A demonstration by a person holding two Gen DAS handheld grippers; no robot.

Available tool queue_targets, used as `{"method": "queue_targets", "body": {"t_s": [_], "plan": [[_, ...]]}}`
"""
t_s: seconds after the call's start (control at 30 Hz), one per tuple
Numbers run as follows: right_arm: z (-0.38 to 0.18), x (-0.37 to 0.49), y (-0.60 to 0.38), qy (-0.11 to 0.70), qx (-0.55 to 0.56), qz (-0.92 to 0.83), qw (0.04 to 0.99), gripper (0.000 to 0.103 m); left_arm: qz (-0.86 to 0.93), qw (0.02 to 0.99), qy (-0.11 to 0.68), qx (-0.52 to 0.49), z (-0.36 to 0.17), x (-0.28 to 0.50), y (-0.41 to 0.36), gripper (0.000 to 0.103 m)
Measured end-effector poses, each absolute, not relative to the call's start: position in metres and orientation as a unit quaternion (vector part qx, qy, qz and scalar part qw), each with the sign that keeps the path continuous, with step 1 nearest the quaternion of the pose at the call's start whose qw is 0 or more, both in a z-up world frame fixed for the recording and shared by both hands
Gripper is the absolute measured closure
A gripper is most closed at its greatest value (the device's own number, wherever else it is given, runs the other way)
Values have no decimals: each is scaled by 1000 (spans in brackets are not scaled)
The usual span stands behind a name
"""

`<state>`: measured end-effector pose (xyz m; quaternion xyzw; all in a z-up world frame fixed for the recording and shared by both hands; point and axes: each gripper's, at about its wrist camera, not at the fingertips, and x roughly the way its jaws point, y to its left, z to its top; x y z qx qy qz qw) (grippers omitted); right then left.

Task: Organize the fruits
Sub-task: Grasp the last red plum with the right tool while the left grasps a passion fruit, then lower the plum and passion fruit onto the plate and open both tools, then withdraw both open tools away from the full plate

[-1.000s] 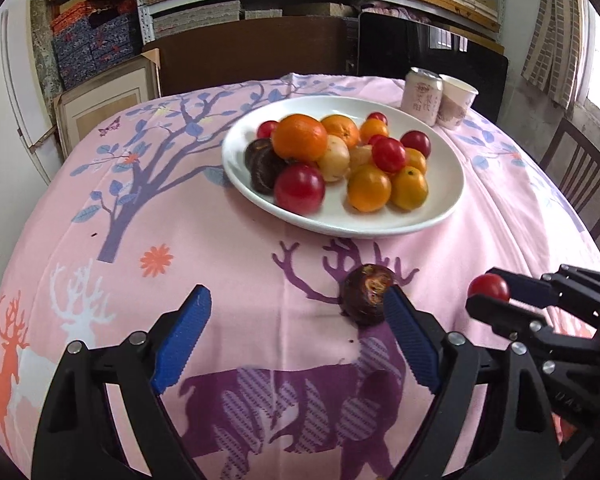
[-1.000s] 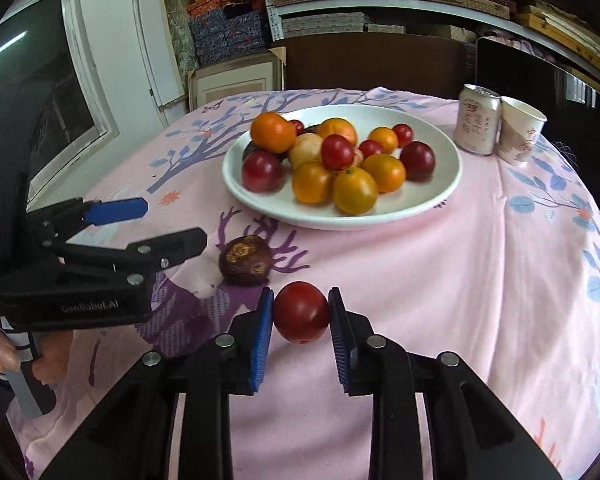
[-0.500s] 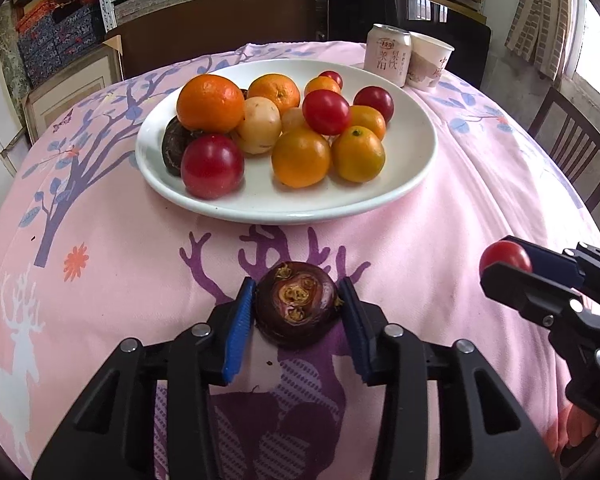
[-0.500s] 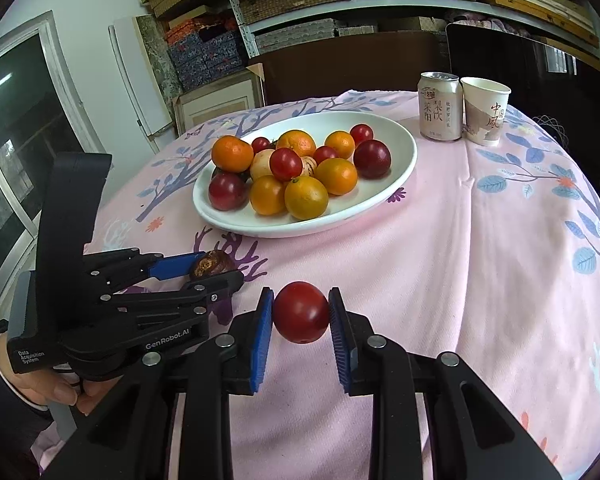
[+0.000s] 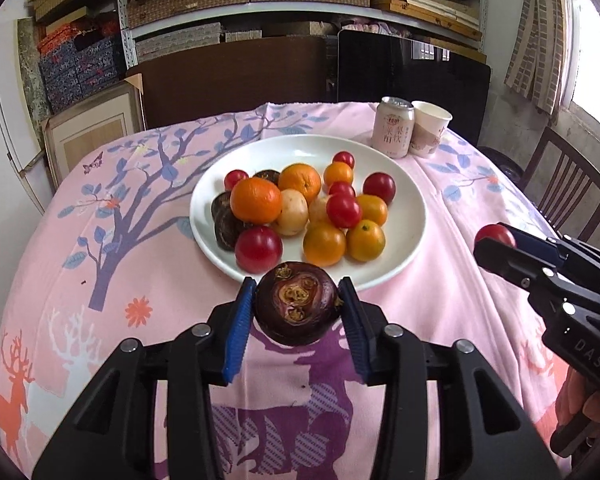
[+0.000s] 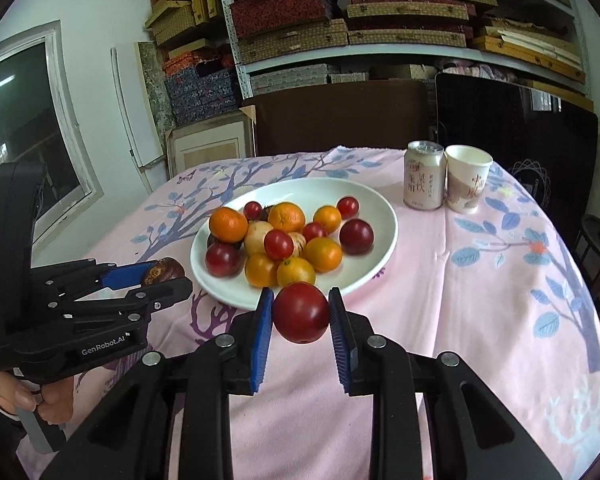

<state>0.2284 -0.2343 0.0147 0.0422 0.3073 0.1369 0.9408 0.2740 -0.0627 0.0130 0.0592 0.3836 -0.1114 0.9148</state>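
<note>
Fruit pinched in both my grippers, held just short of the white plate (image 5: 414,216).

My left gripper (image 5: 296,312) clamps a dark purple mangosteen (image 5: 296,308) between its blue pads, lifted above the pink tablecloth (image 5: 172,280) at the plate's near rim. My right gripper (image 6: 300,314) squeezes a red tomato (image 6: 301,312) the same way, also at the plate's near edge; from the left wrist camera it sits off to the plate's right. The plate holds a heap of oranges (image 5: 256,200), red tomatoes (image 5: 259,249), pale round fruit and two more dark mangosteens on its left side. Beyond the plate's far right rim stand a drink can (image 5: 393,127) and a paper cup (image 5: 430,129), touching each other.
</note>
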Motion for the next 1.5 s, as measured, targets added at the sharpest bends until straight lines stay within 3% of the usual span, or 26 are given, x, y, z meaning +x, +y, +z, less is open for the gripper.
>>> {"method": "queue_targets", "body": {"t_s": [0.27,0.77,0.8,0.83,0.9,0.93,0.97,1.13,1.5], "plan": [[32,276,-215,285,-3,140,948,75,-109,922,367,55,28,319,-69,62],[1,340,-193,306,-28,144,941,74,-75,929,360,48,10,380,-67,62],[-2,344,-193,309,-30,140,940,74,-69,927,367,45,8,386,-66,55],[-4,348,-193,316,-34,137,938,74,-59,924,375,41,5,390,-64,39],[-7,350,-197,322,-36,126,938,59,-35,921,386,21,1,396,-55,17],[-8,349,-200,322,-30,130,937,38,-32,920,390,12,-1,397,-51,15],[-7,346,-204,316,-21,131,939,34,-32,918,396,9,-2,397,-50,15],[-6,339,-219,324,13,133,937,34,-19,908,419,16,-5,388,-44,10],[3,287,-235,336,68,136,930,34,-20,902,431,6,2,331,-34,9]]}}
